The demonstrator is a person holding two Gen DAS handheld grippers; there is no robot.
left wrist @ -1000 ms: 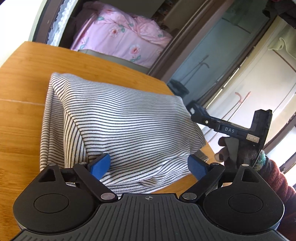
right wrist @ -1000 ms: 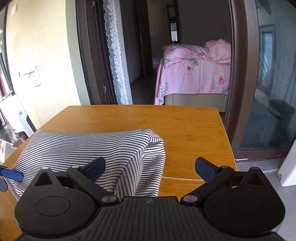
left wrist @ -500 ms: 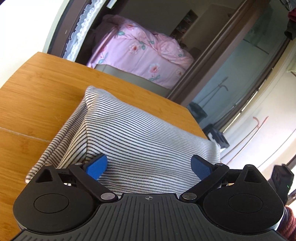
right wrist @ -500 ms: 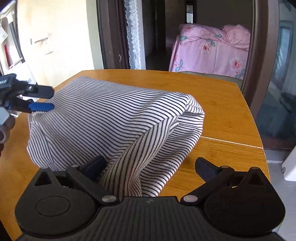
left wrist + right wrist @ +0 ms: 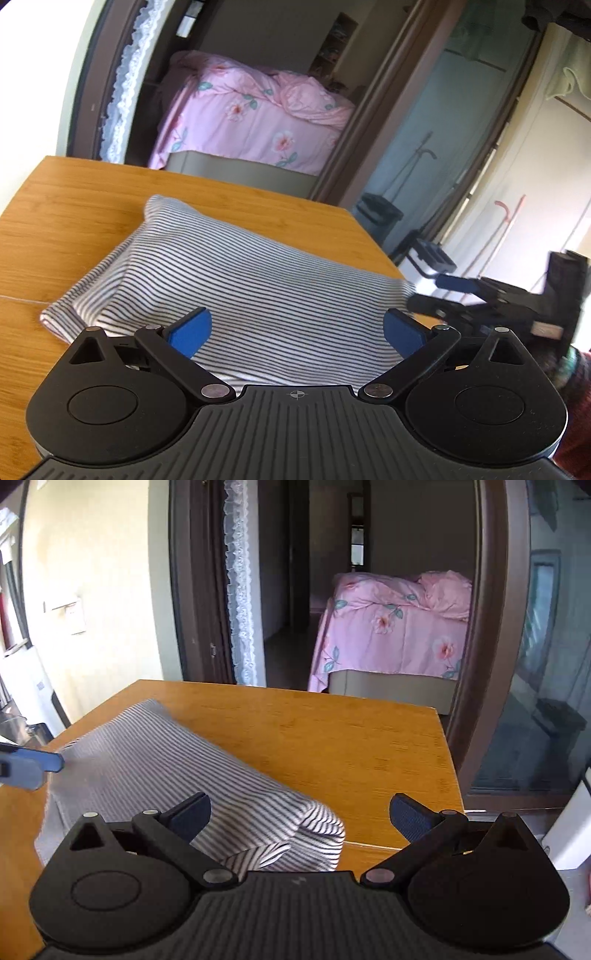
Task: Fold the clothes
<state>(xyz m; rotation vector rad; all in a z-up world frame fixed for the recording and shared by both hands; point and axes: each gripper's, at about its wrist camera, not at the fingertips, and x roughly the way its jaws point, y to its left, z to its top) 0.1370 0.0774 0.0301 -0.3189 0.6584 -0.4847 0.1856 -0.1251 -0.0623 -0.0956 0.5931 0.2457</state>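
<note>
A black-and-white striped garment [image 5: 258,291] lies folded into a thick bundle on the wooden table [image 5: 74,221]. My left gripper [image 5: 295,334] hovers over its near edge, open wide, with the blue pads apart from the cloth. In the right wrist view the same garment [image 5: 155,760] stretches from the lower middle to the left. My right gripper [image 5: 301,812] is open over its folded end, gripping nothing. The right gripper [image 5: 465,291] also shows at the garment's right corner in the left wrist view. A blue fingertip [image 5: 33,766] of the left gripper shows at the garment's left edge.
The table's far half [image 5: 332,731] is bare wood, ending at an edge before a doorway. Beyond stand a bed with pink floral bedding [image 5: 395,627], a lace curtain [image 5: 240,590] and a glass door [image 5: 546,664]. A sleeve [image 5: 569,369] is at the right.
The garment has sunk from a raised heap to a flatter bundle on the table. Both grippers have drawn back from it, and the left one's jaws stand a little wider.
</note>
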